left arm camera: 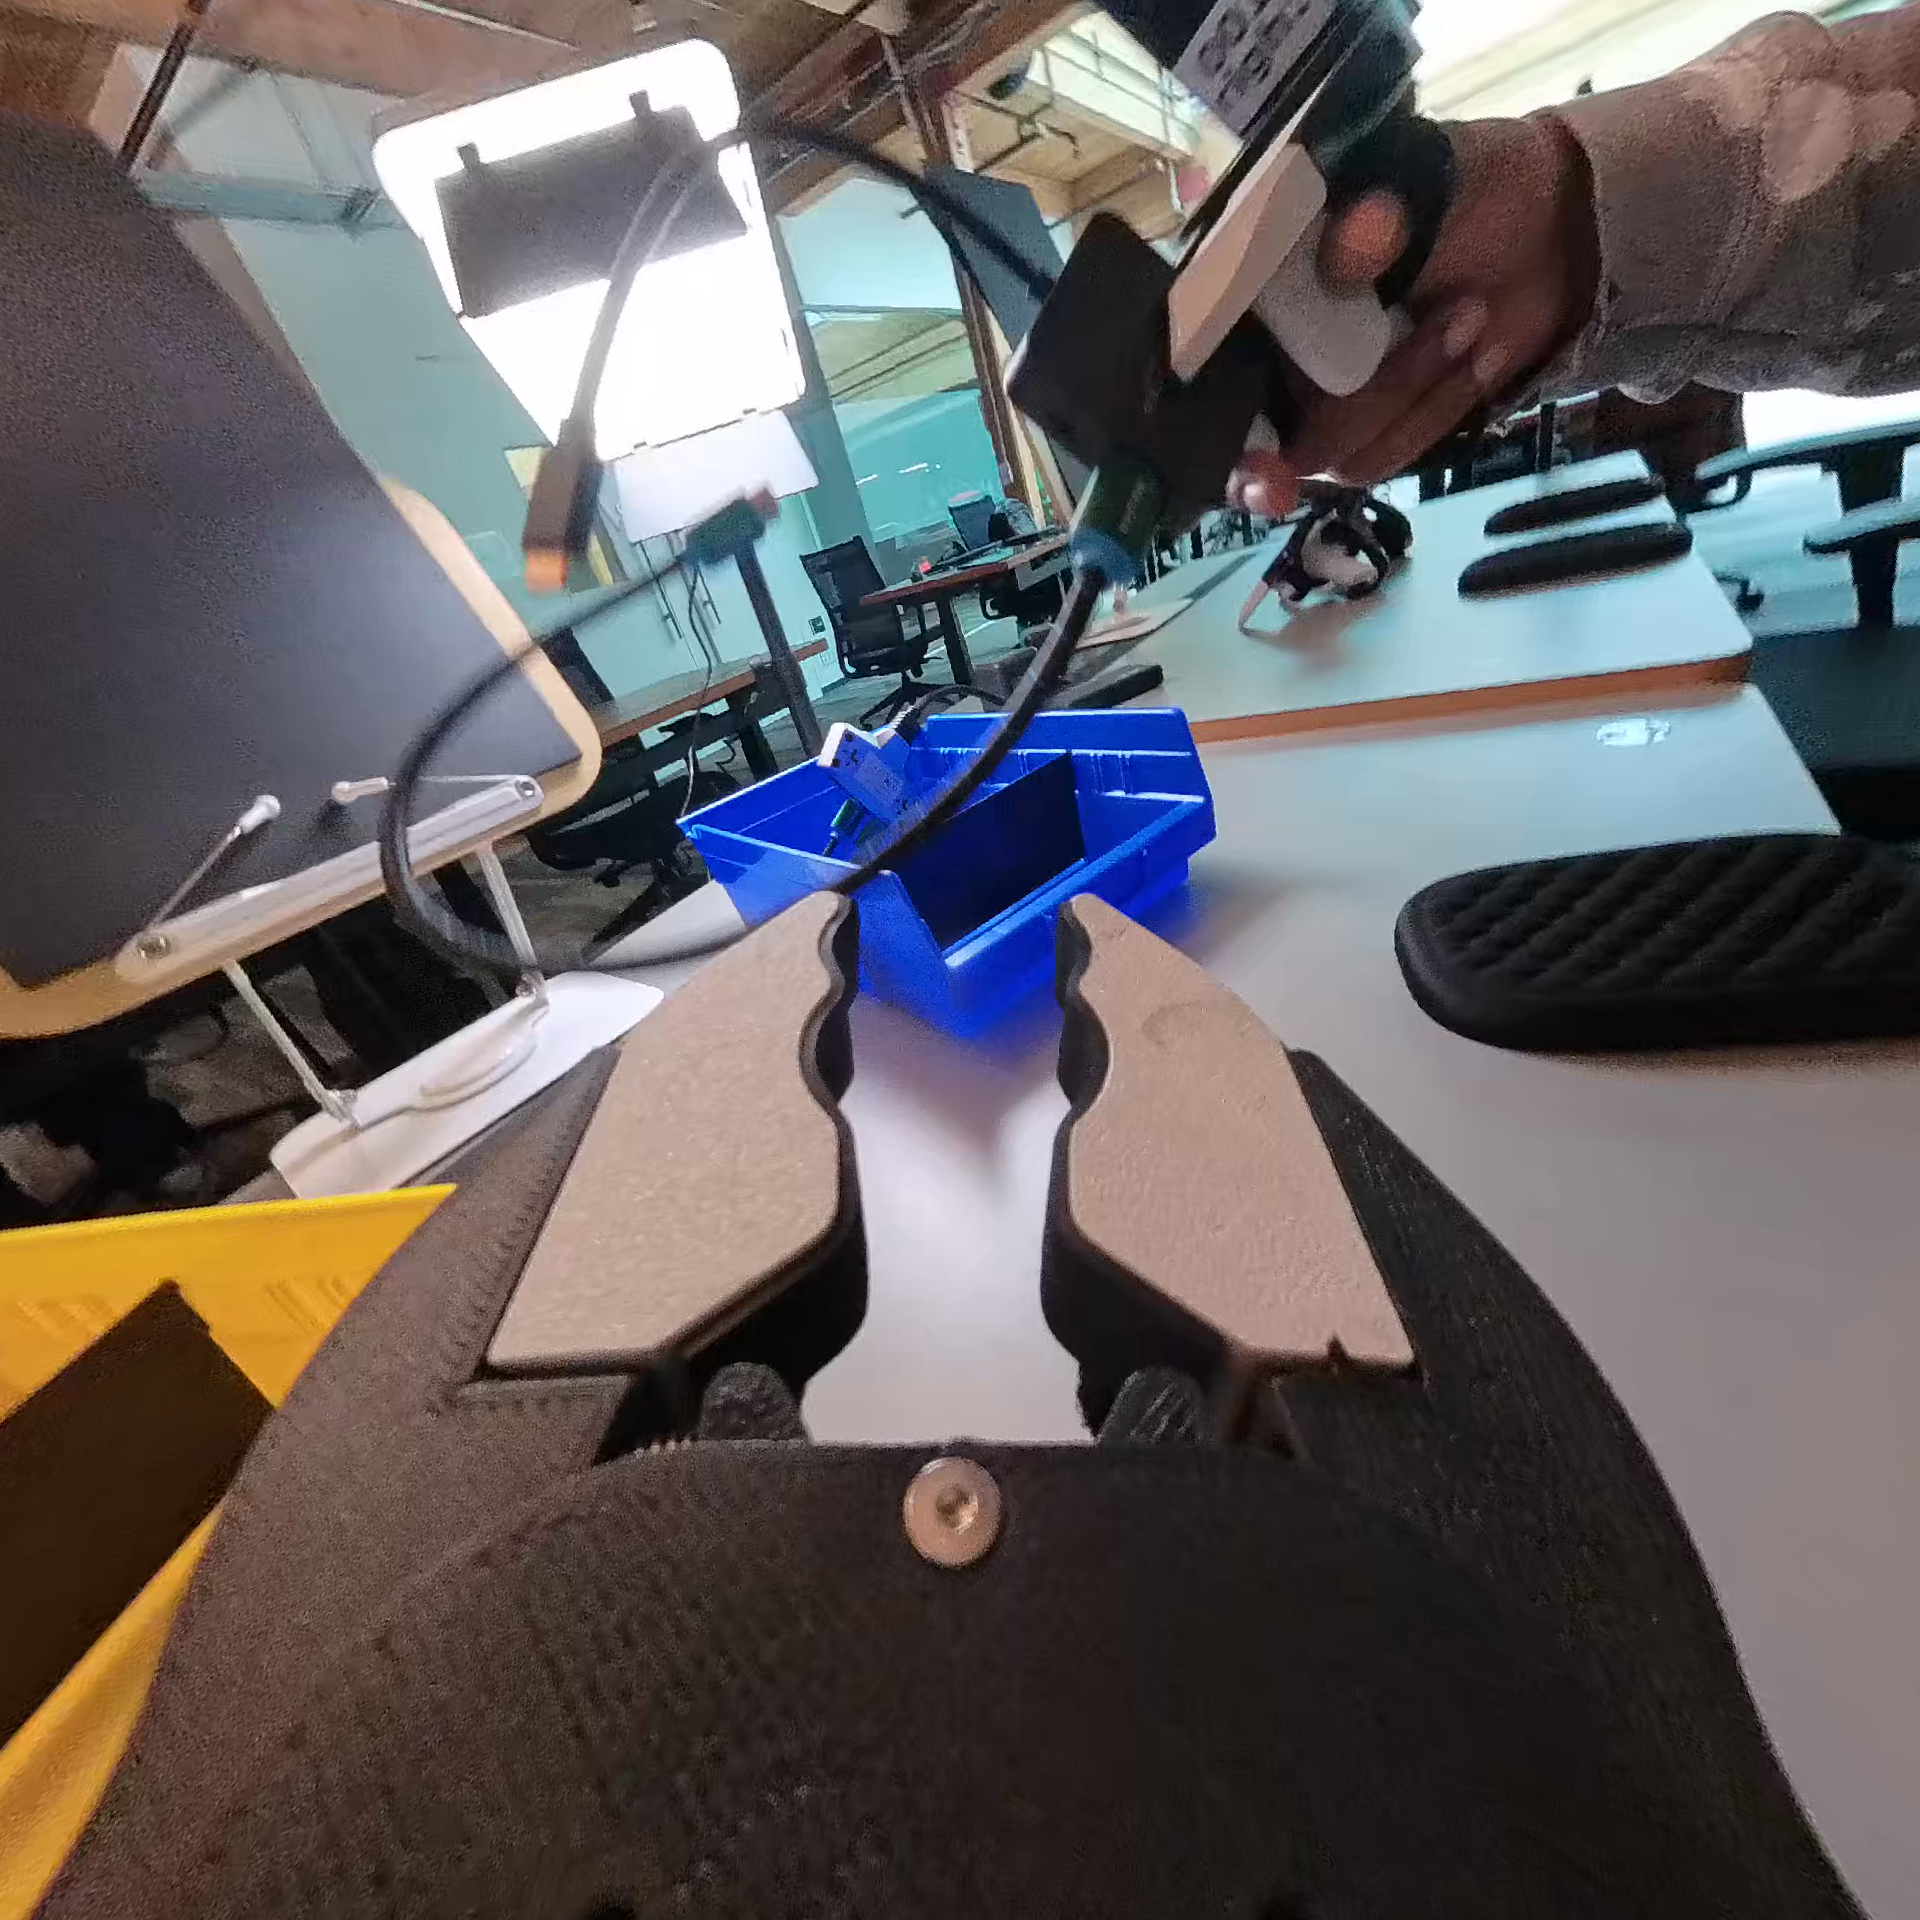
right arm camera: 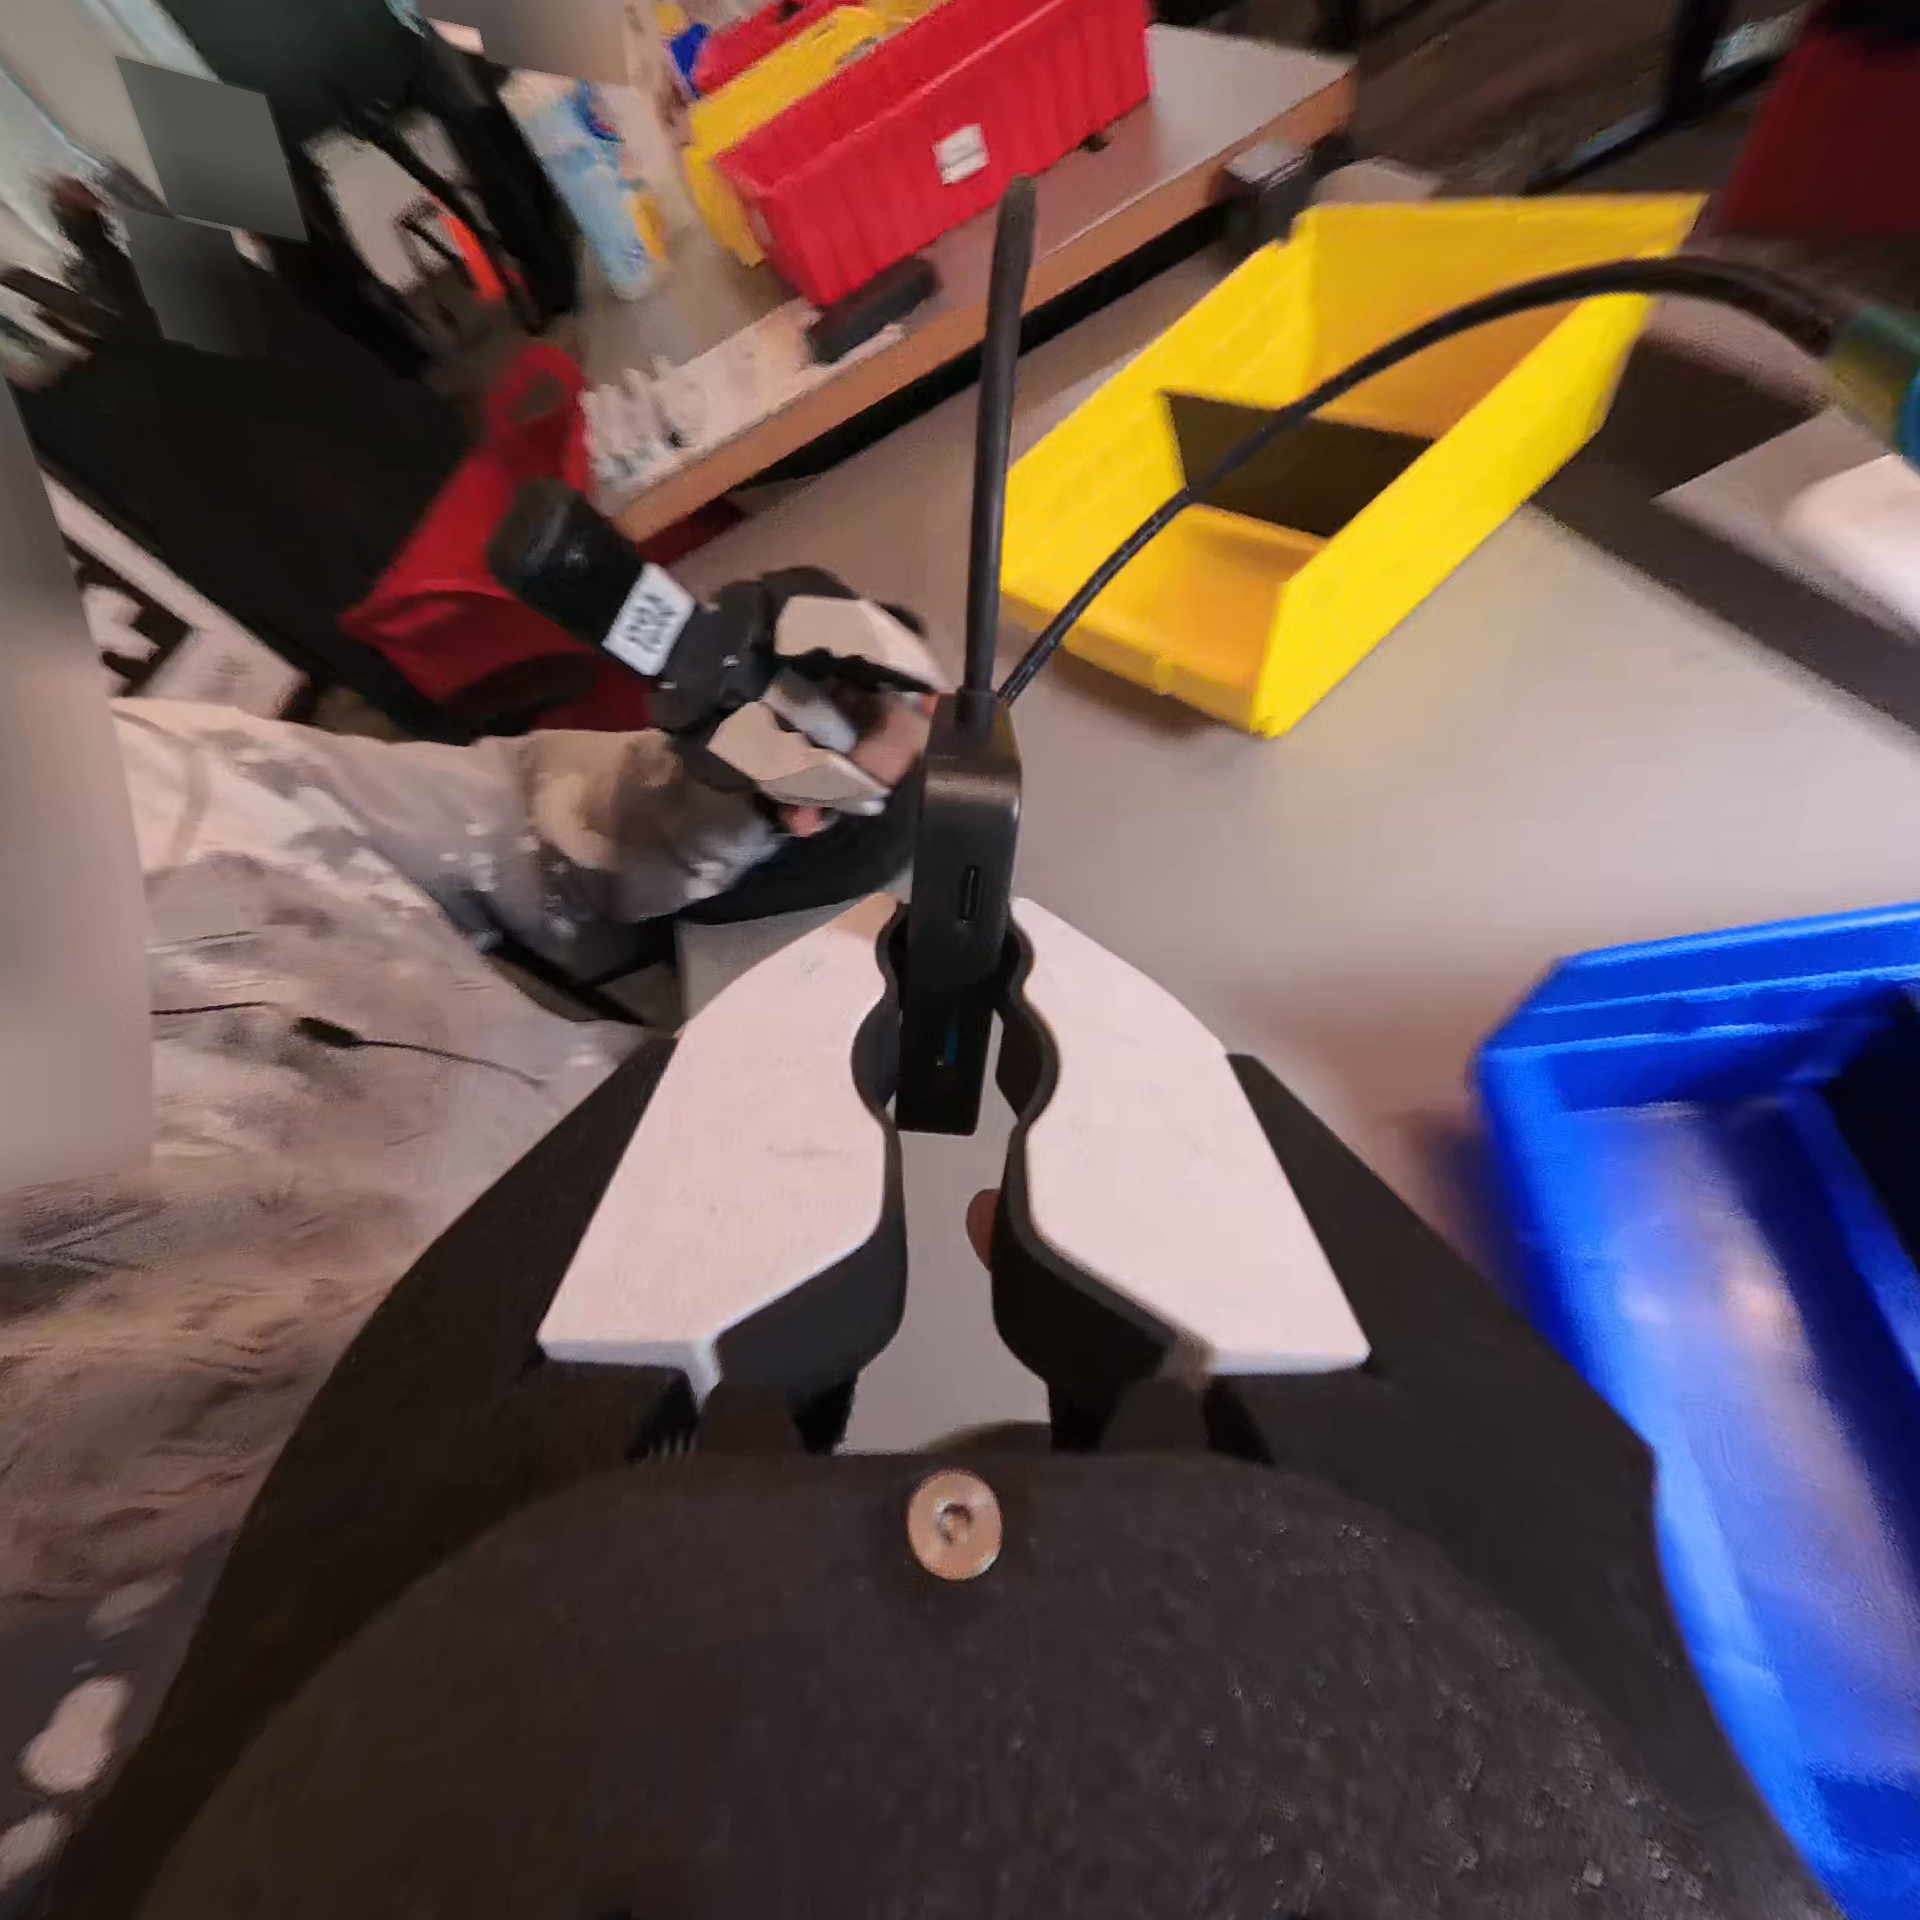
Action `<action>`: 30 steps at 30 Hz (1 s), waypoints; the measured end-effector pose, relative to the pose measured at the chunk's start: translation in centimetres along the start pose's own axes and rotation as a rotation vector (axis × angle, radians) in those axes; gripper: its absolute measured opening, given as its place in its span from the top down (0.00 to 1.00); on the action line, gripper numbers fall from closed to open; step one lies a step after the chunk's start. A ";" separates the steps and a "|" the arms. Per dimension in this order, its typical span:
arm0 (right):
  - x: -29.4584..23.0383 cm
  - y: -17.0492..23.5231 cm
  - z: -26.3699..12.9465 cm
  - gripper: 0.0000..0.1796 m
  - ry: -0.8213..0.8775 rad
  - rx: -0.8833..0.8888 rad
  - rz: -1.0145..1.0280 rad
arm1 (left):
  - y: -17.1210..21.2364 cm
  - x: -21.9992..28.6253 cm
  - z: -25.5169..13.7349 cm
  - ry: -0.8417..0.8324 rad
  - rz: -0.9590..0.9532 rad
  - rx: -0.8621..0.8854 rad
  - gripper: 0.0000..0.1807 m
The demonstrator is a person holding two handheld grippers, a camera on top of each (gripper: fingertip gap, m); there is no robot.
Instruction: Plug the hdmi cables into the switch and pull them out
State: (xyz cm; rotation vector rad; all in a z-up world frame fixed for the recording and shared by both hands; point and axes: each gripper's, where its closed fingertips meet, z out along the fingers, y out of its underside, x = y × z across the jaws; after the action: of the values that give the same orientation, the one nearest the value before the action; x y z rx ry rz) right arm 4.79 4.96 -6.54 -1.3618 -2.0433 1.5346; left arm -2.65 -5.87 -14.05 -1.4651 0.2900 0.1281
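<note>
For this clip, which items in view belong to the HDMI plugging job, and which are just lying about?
Job:
- switch, clamped in the right hand-held gripper
- black cables running from it
- left hand-held gripper, open and empty

Lying about:
- blue bin
- yellow bin
- red bin
- black wrist rest

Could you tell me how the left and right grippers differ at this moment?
The left gripper is open and holds nothing; the right gripper is shut on the black switch. The left sits low over the table; the right is raised, with cables hanging from the switch. Both have pale fingers on black bodies.
</note>
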 end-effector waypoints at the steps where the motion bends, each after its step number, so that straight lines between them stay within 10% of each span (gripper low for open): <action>1: 0.9 -1.1 -1.0 0.92 0.068 -0.010 -0.047 | 0.1 -0.4 -0.1 0.000 -0.035 0.000 0.81; 13: 15.8 -4.1 -10.5 0.92 0.682 -0.357 -0.249 | 2.8 -2.4 0.3 -0.015 -0.240 -0.108 0.79; 30: 32.0 3.4 -10.3 0.91 0.695 -0.641 0.000 | 5.7 -5.0 0.1 -0.084 -0.281 -0.205 0.80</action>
State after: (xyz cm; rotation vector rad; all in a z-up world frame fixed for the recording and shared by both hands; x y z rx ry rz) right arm -3.72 36.42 -15.35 -1.7594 -2.0827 0.2687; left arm -8.90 -4.69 -18.20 -1.6837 0.0001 -0.0081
